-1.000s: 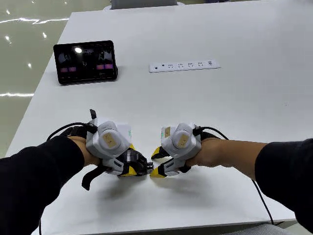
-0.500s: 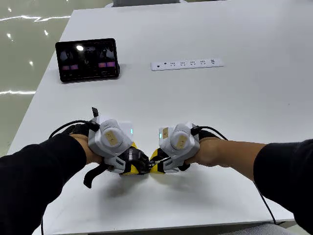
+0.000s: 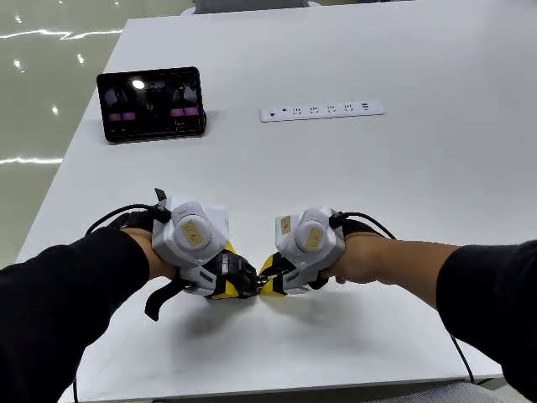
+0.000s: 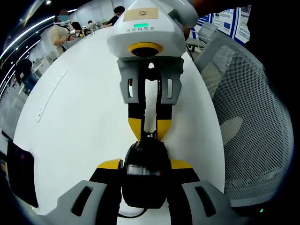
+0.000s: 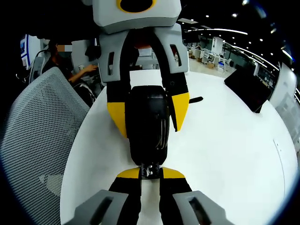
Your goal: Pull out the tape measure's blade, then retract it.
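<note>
**Setting.** Open-plan room with a glossy pale floor (image 3: 38, 84) and a white rectangular surface (image 3: 403, 210).

**Head view.**
- On the far part of the surface lie a black flat tablet with a lit screen (image 3: 151, 105) and a white oblong power strip (image 3: 321, 110), well apart from each other.
- Near the front edge the left claw (image 3: 228, 275) and right claw (image 3: 265, 279) face each other, tips almost touching.
- The black-cased tape measure (image 3: 238, 270) sits in the left claw. I cannot tell whether it rests on the surface or is held just above it.

**Left gripper view.**
- The left claw is closed around the tape measure's case, with a yellow-tipped jaw on each flank.
- The right claw stands opposite, its jaws brought together at the mouth of the case.
- A grey mesh chair (image 4: 253, 117) stands beside the surface, and seated people (image 4: 61, 30) are far off.

**Right gripper view.**
- The right claw is pinched nearly closed on the blade's small metal end hook (image 5: 151, 169).
- No length of blade is drawn out.

**Step, as judged.** The pull-out is at its start: both holds look made and the blade is fully housed. The next move calls for drawing the claws apart in a straight line. The left claw must hold the case firmly, and the right claw's pinch must be tight enough that the hook does not slip. Retraction comes after.
</note>
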